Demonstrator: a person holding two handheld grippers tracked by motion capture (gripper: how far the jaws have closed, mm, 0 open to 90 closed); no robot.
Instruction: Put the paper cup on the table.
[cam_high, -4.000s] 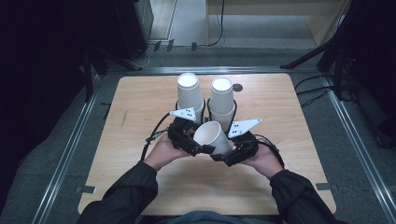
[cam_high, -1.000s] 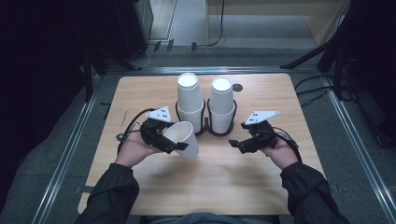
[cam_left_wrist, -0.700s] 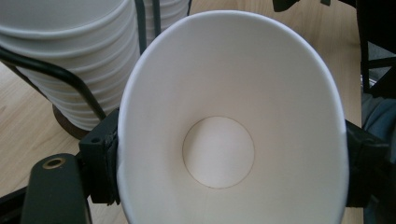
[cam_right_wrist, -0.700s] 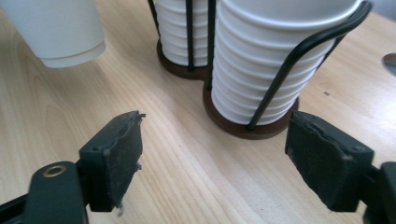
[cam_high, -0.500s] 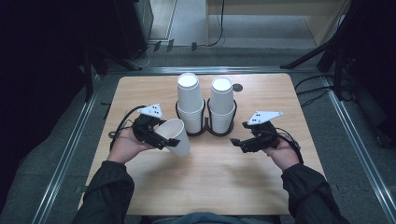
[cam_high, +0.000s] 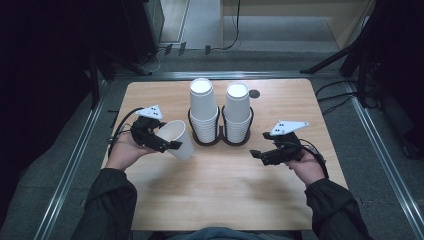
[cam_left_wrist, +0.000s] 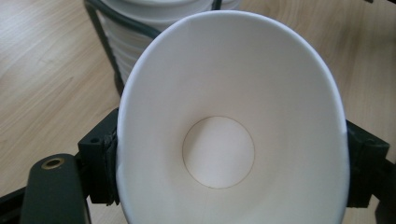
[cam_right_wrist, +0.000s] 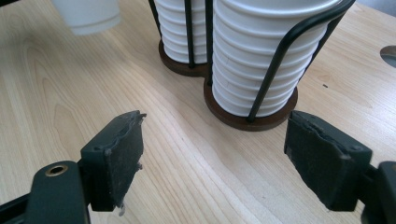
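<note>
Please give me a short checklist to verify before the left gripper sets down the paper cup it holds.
1. Grip: left gripper pads press both sides of the paper cup, its rim squeezed oval: ok.
2. Cup posture: tilted, mouth toward the hand, not upright: not ok.
3. Landing spot: bare table in front of the cup: ok.
4. Clearance from the left stack in the black holder: close beside it, apart: ok.
5. Right gripper open, holding nothing, away from the cup: ok.
6. Cup bottom touching the table: cannot tell.
</note>
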